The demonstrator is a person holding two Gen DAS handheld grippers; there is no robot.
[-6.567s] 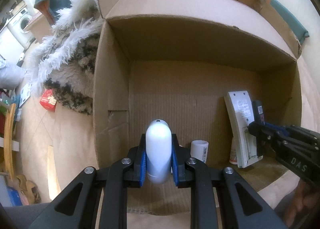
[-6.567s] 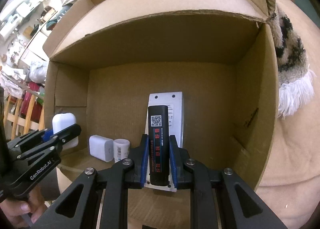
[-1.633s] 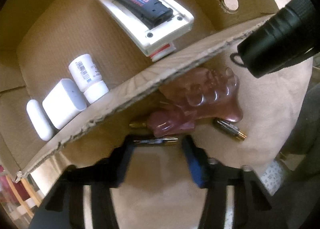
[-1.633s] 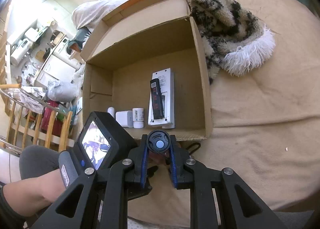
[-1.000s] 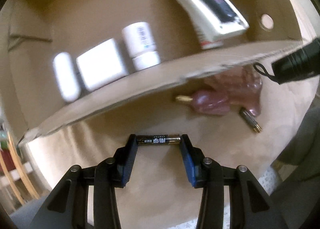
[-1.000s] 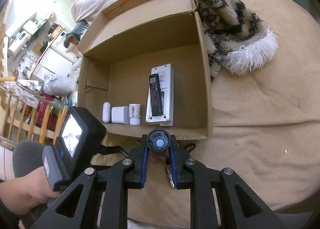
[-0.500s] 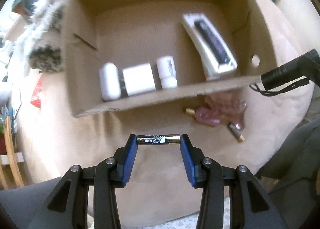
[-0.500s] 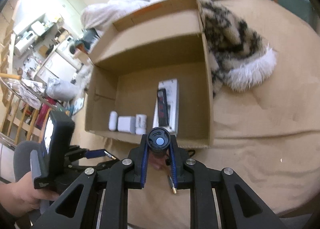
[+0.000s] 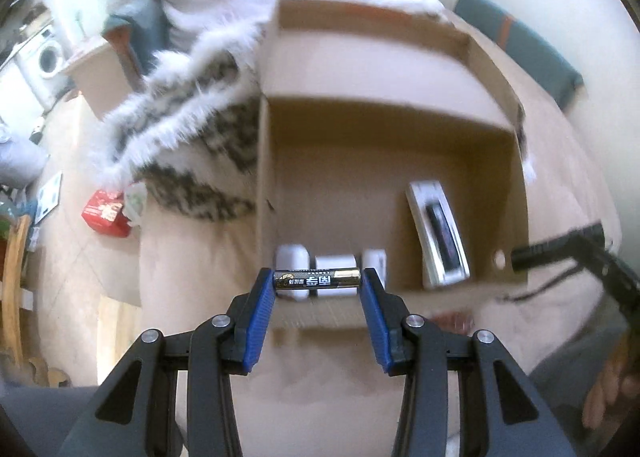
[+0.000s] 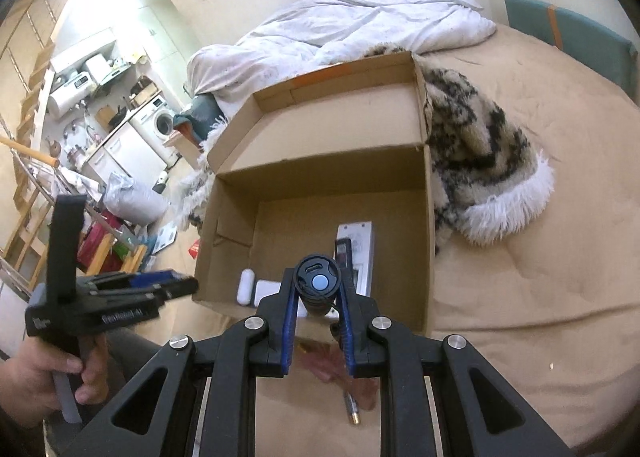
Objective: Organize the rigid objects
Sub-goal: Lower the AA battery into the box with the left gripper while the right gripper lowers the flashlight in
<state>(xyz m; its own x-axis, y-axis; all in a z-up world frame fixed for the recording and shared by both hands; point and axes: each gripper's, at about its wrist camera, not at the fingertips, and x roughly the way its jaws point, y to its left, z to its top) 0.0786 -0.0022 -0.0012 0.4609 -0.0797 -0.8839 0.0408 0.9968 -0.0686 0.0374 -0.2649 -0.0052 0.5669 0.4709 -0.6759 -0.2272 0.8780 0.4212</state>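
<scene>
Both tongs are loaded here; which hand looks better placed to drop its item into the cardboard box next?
Probably the left. The left tongs grip a battery end to end, right at the cardboard box's near edge, by the white items. The right tongs, shut on a black flashlight, look about as close.

Left gripper [image 9: 318, 284] clamps a battery [image 9: 317, 280] crosswise between its fingertips; right gripper [image 10: 318, 299] grips a dark cylinder [image 10: 317, 286], probably a flashlight.
</scene>
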